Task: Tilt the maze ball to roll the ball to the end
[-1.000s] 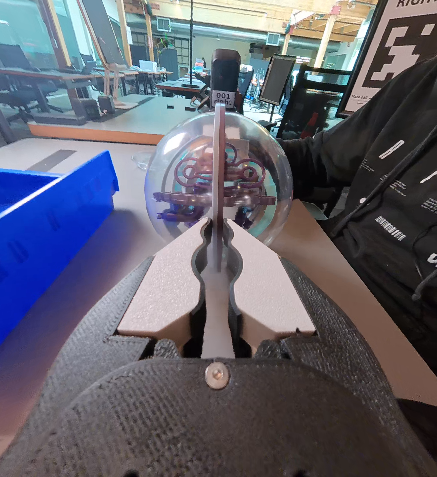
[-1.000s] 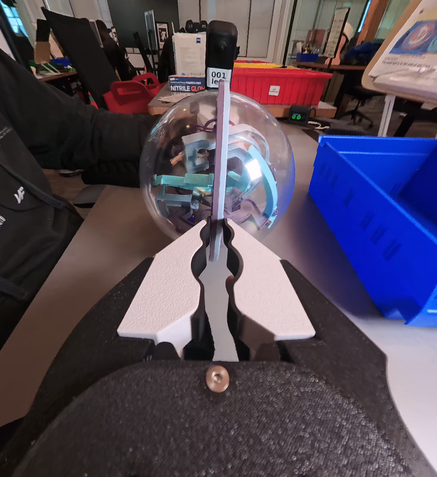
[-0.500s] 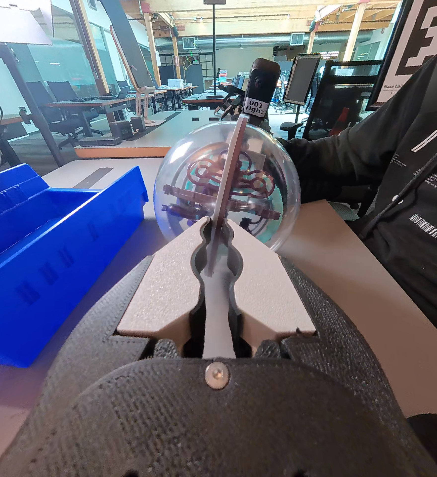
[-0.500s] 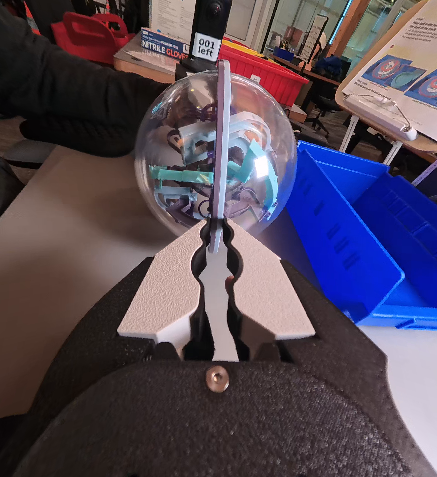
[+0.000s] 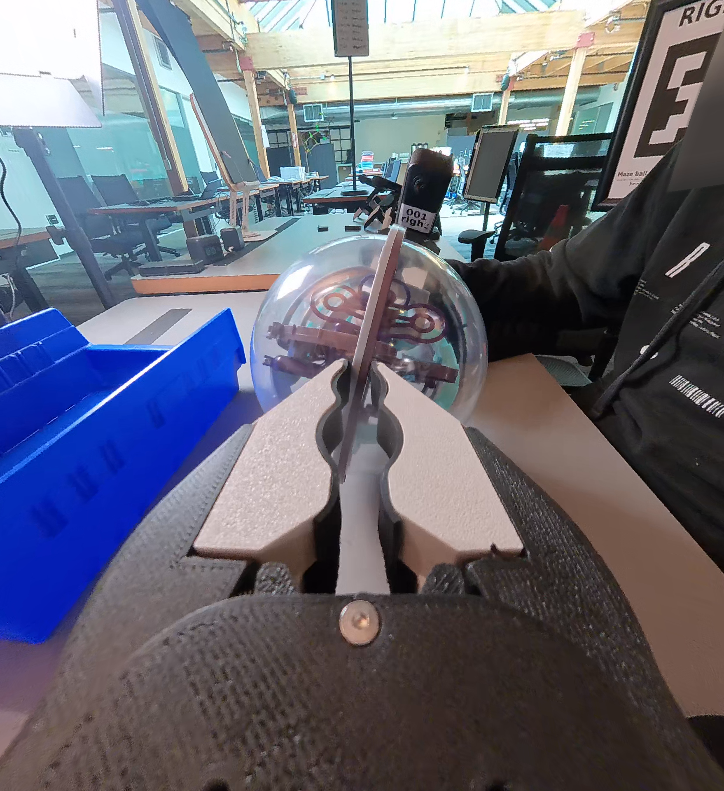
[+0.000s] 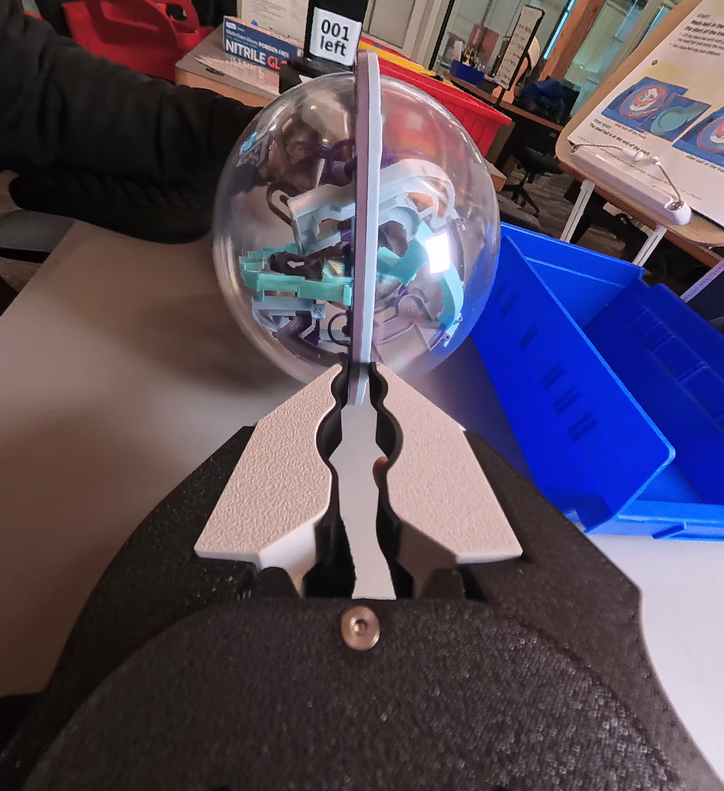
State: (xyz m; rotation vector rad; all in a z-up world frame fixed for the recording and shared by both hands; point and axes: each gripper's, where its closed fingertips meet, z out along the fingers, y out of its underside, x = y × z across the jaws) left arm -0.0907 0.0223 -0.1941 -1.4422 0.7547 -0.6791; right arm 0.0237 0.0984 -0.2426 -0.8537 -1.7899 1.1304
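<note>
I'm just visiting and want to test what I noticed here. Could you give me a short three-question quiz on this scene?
1. True or false: both grippers grip the flat ring round the maze ball.
2. Which colour is the bin beside the ball: A red, B blue, C green?
3. Fill in: in the left wrist view the ring leans, while in the right wrist view it stands nearly ____.

Key
1. True: the left gripper and the right gripper are each shut on the ring's edge, from opposite sides.
2. B.
3. Upright.
</note>
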